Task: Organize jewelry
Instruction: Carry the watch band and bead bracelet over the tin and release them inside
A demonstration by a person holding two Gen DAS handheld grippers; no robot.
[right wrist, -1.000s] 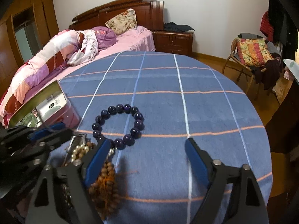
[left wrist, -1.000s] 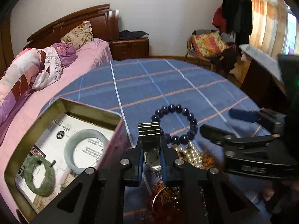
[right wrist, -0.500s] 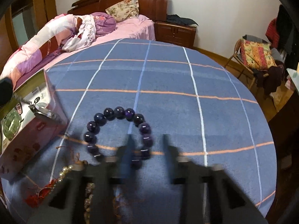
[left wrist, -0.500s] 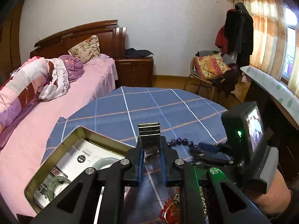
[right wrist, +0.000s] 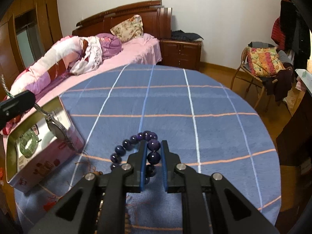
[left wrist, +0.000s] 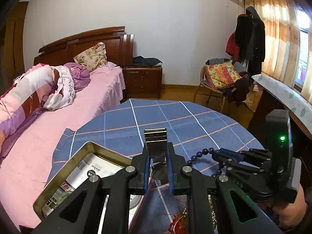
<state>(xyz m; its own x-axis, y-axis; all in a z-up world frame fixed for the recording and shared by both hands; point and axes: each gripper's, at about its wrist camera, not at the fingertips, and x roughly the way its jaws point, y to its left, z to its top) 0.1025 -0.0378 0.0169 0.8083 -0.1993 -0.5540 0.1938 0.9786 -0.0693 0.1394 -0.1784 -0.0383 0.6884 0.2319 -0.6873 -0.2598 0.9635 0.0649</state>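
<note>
My left gripper (left wrist: 157, 156) is shut on the metal band of a silver watch (left wrist: 156, 138), held up over the table; from the right wrist view the watch (right wrist: 55, 128) hangs above the near corner of the open tin box (right wrist: 11, 167). My right gripper (right wrist: 153, 152) is shut on a dark purple bead bracelet (right wrist: 154, 146) lying on the blue checked tablecloth (right wrist: 175, 105). The bracelet also shows in the left wrist view (left wrist: 202, 153). A green bangle (right wrist: 29, 144) lies inside the tin.
The tin box (left wrist: 78, 161) stands at the table's left edge next to the pink bed (left wrist: 39, 136). Brown beads and red tassels (left wrist: 179, 220) lie on the cloth under the grippers. A chair with cushions (right wrist: 263, 62) stands beyond the table.
The left gripper has risen with the watch, off the pile and toward the tin. The right gripper moved onto the purple bracelet and closed from wide open onto its beads.
</note>
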